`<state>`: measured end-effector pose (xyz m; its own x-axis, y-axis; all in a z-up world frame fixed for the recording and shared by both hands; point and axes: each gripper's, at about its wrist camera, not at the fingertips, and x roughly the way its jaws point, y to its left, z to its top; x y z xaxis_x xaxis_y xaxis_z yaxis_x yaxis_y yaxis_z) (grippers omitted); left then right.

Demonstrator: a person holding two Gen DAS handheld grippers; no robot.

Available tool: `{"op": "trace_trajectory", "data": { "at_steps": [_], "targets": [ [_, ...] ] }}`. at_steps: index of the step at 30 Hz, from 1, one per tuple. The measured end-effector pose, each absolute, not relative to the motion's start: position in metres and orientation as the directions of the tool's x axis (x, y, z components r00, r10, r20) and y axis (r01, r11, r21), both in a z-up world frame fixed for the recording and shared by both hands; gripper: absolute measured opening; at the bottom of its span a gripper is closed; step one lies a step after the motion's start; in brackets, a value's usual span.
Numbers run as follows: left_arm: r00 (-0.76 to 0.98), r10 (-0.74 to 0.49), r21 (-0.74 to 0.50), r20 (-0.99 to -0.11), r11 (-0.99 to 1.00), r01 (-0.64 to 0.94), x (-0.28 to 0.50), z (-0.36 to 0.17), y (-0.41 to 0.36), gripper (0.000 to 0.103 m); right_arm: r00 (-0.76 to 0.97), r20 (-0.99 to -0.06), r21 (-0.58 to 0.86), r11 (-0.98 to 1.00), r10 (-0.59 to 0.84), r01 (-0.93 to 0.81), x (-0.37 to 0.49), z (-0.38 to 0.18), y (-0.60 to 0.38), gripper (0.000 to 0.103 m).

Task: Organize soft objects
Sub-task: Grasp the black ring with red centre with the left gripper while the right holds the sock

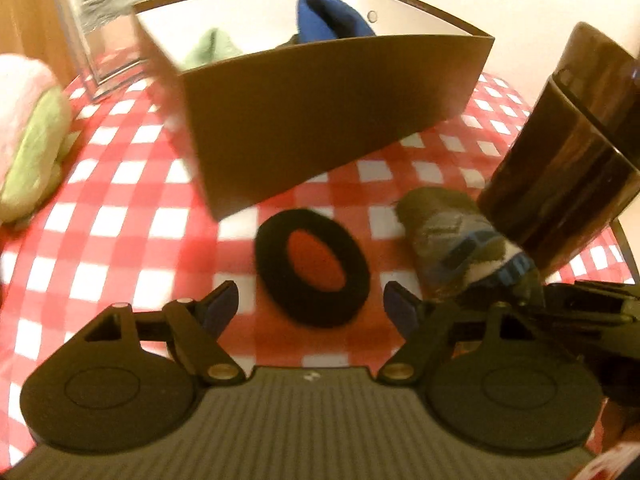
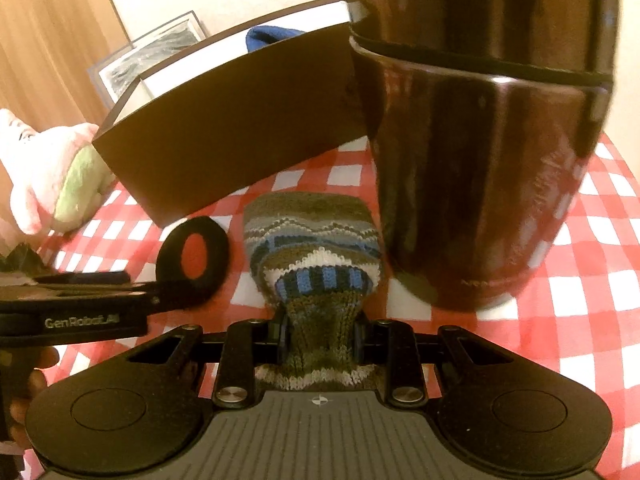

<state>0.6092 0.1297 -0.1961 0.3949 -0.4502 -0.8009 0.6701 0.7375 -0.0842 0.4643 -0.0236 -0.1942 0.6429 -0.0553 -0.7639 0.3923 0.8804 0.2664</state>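
A black soft ring (image 1: 312, 268) lies flat on the red-checked tablecloth (image 1: 120, 200). My left gripper (image 1: 311, 300) stands open around the ring's near edge, its blue pads apart from it on both sides. A knitted striped sock (image 2: 312, 240) in olive, grey and blue lies beside the ring (image 2: 196, 256). My right gripper (image 2: 320, 332) is shut on the sock's cuff end. In the left wrist view the sock (image 1: 452, 236) lies right of the ring. Behind both stands a brown box (image 1: 320, 120) holding a blue item (image 1: 324, 16) and a green one (image 1: 212, 48).
A tall dark brown glossy canister (image 2: 480, 160) stands just right of the sock, close to the box (image 2: 224, 152). A pink and green plush toy (image 1: 28, 132) lies at the left. A clear plastic case (image 1: 100, 20) stands behind the box's left corner.
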Motion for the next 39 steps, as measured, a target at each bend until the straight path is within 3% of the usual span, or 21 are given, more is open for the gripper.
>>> {"op": "trace_trajectory", "data": {
  "at_steps": [11, 14, 21, 29, 39],
  "targets": [
    [0.421, -0.384, -0.054, -0.822, 0.788, 0.613, 0.625, -0.213, 0.105, 0.077, 0.646, -0.760, 0.241, 0.894, -0.068, 0.378, 0.485, -0.196, -0.027, 0.029],
    [0.434, -0.381, -0.040, -0.816, 0.787, 0.616, 0.622, -0.212, 0.106, 0.069, 0.647, -0.760, 0.233, 0.900, -0.069, 0.369, 0.487, -0.197, -0.027, 0.029],
    [0.448, -0.371, -0.005, -0.814, 0.775, 0.632, 0.598, -0.205, 0.116, 0.066, 0.647, -0.761, 0.233, 0.914, -0.041, 0.332, 0.468, -0.193, -0.020, 0.029],
    [0.471, -0.343, 0.004, -0.813, 0.805, 0.593, 0.530, -0.180, 0.130, 0.066, 0.667, -0.745, 0.257, 0.933, 0.026, 0.251, 0.419, -0.177, -0.019, 0.029],
    [0.561, -0.288, 0.006, -0.776, 0.886, 0.463, 0.381, -0.144, 0.108, 0.066, 0.689, -0.710, 0.270, 0.960, 0.145, 0.077, 0.313, -0.159, -0.057, 0.029]
  ]
}}
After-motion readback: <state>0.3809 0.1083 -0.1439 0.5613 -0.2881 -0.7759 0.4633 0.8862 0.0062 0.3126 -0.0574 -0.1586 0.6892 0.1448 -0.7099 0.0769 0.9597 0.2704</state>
